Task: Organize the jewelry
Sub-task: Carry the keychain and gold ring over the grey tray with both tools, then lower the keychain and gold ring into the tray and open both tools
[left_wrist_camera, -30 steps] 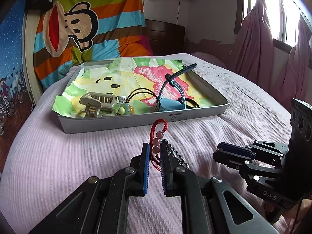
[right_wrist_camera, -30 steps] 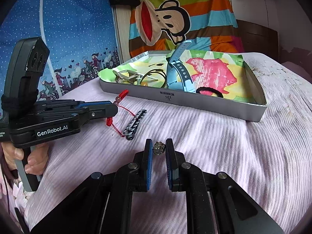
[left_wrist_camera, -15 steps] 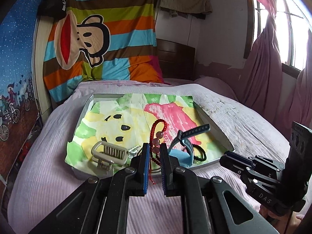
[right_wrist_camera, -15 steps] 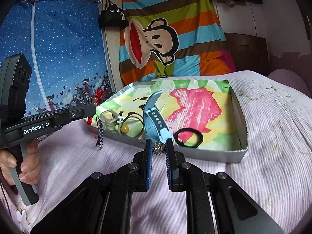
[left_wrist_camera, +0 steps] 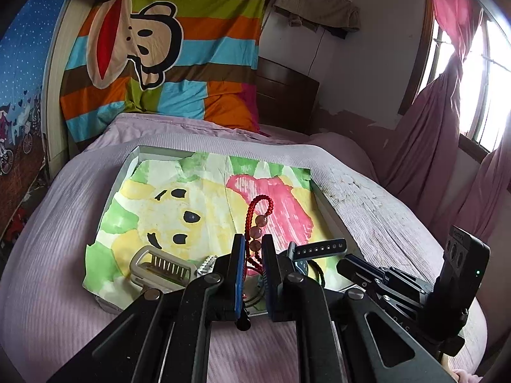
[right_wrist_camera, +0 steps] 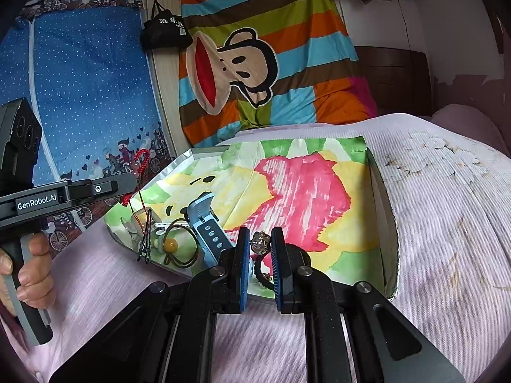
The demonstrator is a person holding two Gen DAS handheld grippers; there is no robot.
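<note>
A shallow silver tray [left_wrist_camera: 127, 166] lined with a bright cartoon cloth lies on the bed. My left gripper [left_wrist_camera: 254, 245] is shut on a red cord bracelet with pink beads [left_wrist_camera: 258, 214] and holds it above the tray's near edge; the bracelet also shows in the right wrist view [right_wrist_camera: 140, 162], with a dark beaded strand [right_wrist_camera: 146, 242] hanging below it. My right gripper [right_wrist_camera: 260, 242] is shut on a small sparkly ring [right_wrist_camera: 260, 243] above the tray [right_wrist_camera: 383, 210]. The right gripper also shows in the left wrist view [left_wrist_camera: 346, 261].
In the tray lie a blue watch strap [right_wrist_camera: 207, 223], a beige hair clip [left_wrist_camera: 159, 266], a hair tie with a yellow bead [right_wrist_camera: 172, 245] and a black hair tie [right_wrist_camera: 265, 277]. Pink bedspread [left_wrist_camera: 48, 287] surrounds the tray. A striped monkey blanket [left_wrist_camera: 159, 48] hangs behind.
Both grippers have lifted off the bedspread and moved forward over the tray's near edge, the left carrying the bracelet and dark strand, the right carrying the ring.
</note>
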